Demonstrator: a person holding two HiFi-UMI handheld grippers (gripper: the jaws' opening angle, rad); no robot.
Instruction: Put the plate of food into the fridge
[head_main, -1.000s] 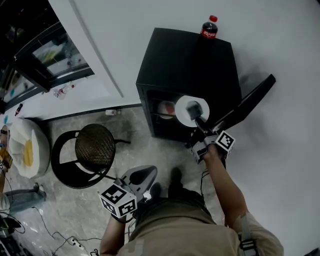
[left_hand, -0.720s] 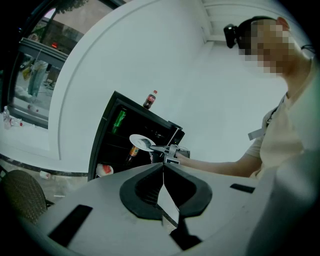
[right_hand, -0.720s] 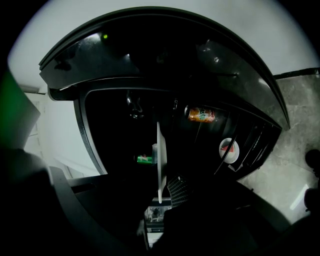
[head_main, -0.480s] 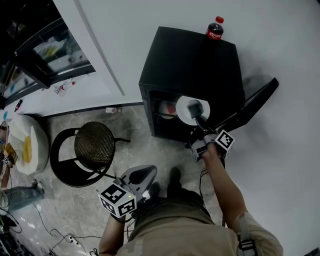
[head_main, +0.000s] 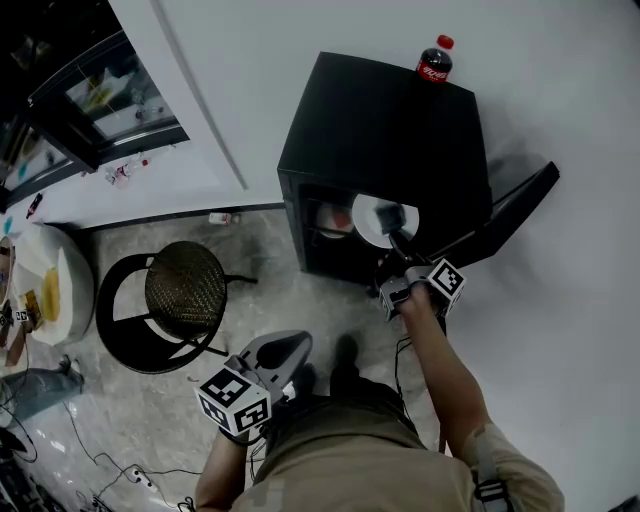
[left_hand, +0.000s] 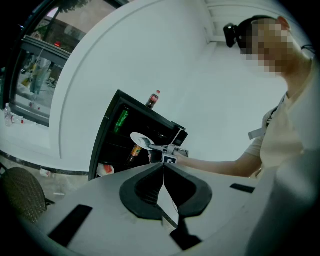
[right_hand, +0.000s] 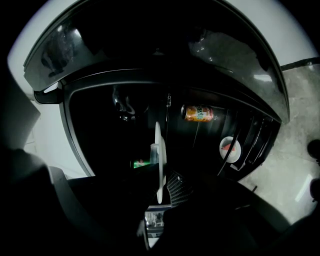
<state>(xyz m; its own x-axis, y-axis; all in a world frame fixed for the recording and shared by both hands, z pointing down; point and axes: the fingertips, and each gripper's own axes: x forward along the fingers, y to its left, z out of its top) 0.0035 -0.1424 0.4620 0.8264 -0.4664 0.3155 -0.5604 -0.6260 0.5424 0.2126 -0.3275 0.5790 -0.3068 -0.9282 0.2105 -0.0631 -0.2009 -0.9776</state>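
Right gripper view: plate pinched by its rim at the fridge mouth

The right claw (right_hand: 162, 192) is clamped on the near edge of the white plate (right_hand: 158, 150), which is seen edge-on. The plate looks stiff, glazed and breakable, so it probably wants a firm rim grip and level carrying. It hangs just before the open black mini fridge (head_main: 380, 130), where a drink can (right_hand: 197, 113) lies inside. The left claw (left_hand: 163, 167) is pressed together on nothing, low by the person's waist.
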